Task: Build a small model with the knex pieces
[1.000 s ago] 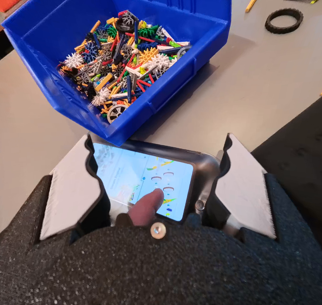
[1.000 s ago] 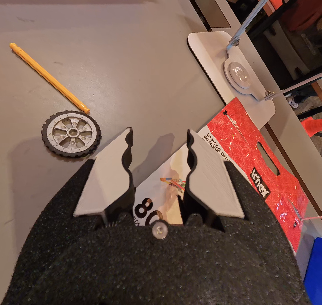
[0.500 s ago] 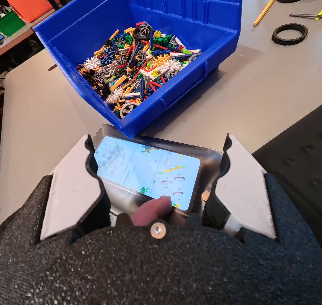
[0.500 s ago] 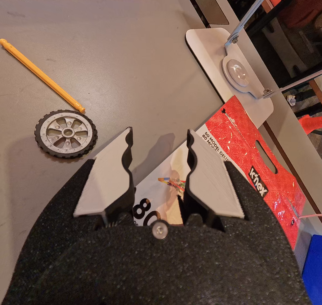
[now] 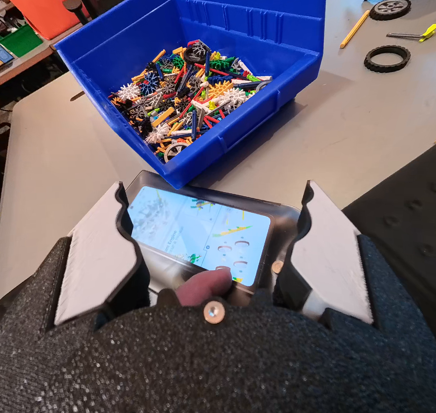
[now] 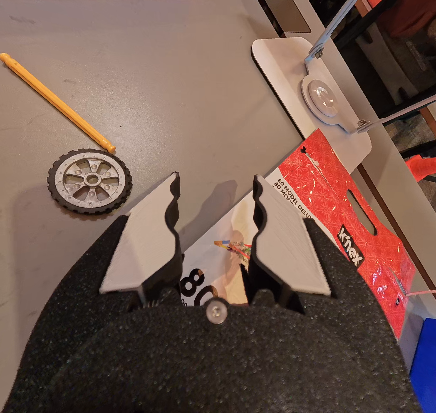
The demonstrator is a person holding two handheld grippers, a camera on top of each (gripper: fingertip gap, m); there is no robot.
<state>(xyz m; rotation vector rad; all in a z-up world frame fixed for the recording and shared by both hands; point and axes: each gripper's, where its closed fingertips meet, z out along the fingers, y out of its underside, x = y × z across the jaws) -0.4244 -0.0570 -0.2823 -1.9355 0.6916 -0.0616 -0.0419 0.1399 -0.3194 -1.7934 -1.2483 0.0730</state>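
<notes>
Item: two hand-held grippers idling over a grey table (image 5: 330, 142), neither one gripping anything.

The left gripper (image 5: 212, 187) is standing wide, empty, above a lit phone (image 5: 200, 231) in a clear tray; a fingertip (image 5: 207, 281) is touching the screen's near edge. The phone's long axis is running across the jaws, its far corner lying just beside the blue bin (image 5: 236, 24) of mixed rods and connectors. The right gripper (image 6: 215, 179) is gaping moderately, empty, over a red-and-white printed bag (image 6: 330, 201); a spoked wheel (image 6: 89, 181) is lying near its left finger, touching the tip of a yellow rod (image 6: 56, 102) that is pointing diagonally away to the far left. Risk, as a judgement: lowering either gripper could be knocking the phone or sliding the glossy bag.
</notes>
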